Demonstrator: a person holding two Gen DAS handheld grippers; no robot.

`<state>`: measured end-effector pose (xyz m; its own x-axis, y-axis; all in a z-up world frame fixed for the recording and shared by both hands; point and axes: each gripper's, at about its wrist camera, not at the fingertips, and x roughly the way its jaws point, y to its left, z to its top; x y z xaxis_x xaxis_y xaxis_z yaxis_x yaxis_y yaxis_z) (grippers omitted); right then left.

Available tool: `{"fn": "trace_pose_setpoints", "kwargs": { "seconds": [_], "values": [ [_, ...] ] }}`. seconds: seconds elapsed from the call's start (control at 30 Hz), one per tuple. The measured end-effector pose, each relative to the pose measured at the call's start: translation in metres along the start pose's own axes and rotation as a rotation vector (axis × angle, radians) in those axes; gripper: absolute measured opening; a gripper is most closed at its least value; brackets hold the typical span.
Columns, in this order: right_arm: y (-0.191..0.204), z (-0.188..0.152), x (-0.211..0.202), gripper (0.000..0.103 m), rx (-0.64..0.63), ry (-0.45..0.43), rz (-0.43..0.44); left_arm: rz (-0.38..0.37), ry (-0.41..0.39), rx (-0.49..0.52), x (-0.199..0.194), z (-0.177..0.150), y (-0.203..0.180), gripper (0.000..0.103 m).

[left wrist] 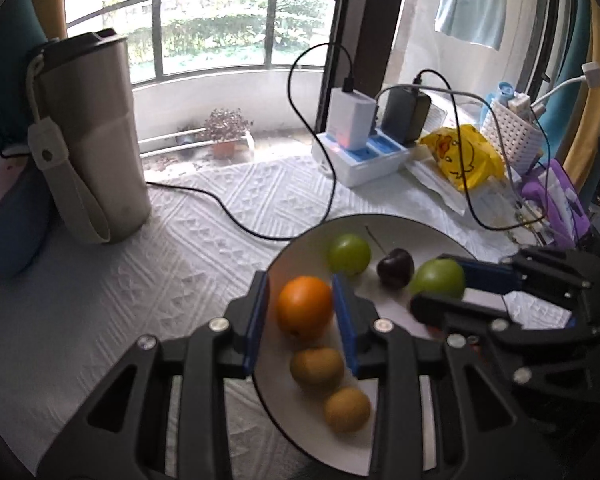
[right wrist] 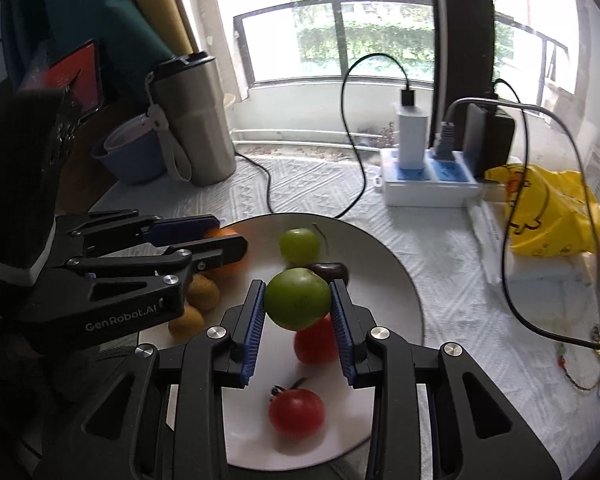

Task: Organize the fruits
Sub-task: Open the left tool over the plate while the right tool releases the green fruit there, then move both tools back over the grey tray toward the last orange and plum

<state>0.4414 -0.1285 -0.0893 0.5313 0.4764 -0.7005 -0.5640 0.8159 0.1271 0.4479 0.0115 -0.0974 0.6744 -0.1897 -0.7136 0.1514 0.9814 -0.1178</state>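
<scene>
A white plate [left wrist: 412, 228] [right wrist: 396, 280] holds the fruit. My left gripper [left wrist: 302, 308] is shut on an orange [left wrist: 305, 307] over the plate's left side; it also shows in the right wrist view [right wrist: 220, 240]. My right gripper [right wrist: 298, 304] is shut on a green fruit [right wrist: 297, 299] [left wrist: 438, 278], held just above the plate. On the plate lie another green fruit [left wrist: 349, 254] [right wrist: 299, 245], a dark cherry [left wrist: 395, 267] [right wrist: 332, 270], two brown fruits [left wrist: 317, 366] [left wrist: 347, 409] and two red tomatoes [right wrist: 297, 412] [right wrist: 316, 340].
A steel tumbler [left wrist: 96, 140] and a blue bowl [left wrist: 8, 216] stand at the left. A power strip with chargers [left wrist: 360, 152] and black cables [left wrist: 236, 216] lie behind the plate. A yellow bag [left wrist: 464, 156] and a white basket [left wrist: 512, 132] sit at the right.
</scene>
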Motion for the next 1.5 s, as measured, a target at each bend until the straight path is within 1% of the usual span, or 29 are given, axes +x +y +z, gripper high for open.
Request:
{"fn": "trace_pose_setpoints", "kwargs": {
  "seconds": [0.27,0.47,0.67,0.97,1.27,1.5],
  "values": [
    [0.008,0.002,0.011,0.034,-0.017,0.009,0.015,-0.002,-0.015,-0.017,-0.007,0.000,0.003,0.034],
    [0.017,0.000,0.010,0.034,-0.041,0.010,0.018,0.008,-0.043,-0.027,-0.026,-0.002,0.006,0.035],
    [0.021,0.000,0.003,0.035,-0.048,0.008,0.006,0.033,-0.050,-0.029,-0.043,-0.014,0.010,0.038],
    [0.032,-0.003,-0.030,0.035,-0.045,-0.028,-0.009,0.038,-0.077,-0.054,-0.080,-0.034,0.010,0.043],
    [0.046,-0.013,-0.069,0.035,-0.041,-0.062,-0.028,0.027,-0.117,-0.052,-0.120,-0.052,0.000,0.044],
    [0.056,-0.029,-0.090,0.035,-0.037,-0.071,-0.036,0.021,-0.141,-0.049,-0.146,-0.070,-0.008,0.044]
  ]
}}
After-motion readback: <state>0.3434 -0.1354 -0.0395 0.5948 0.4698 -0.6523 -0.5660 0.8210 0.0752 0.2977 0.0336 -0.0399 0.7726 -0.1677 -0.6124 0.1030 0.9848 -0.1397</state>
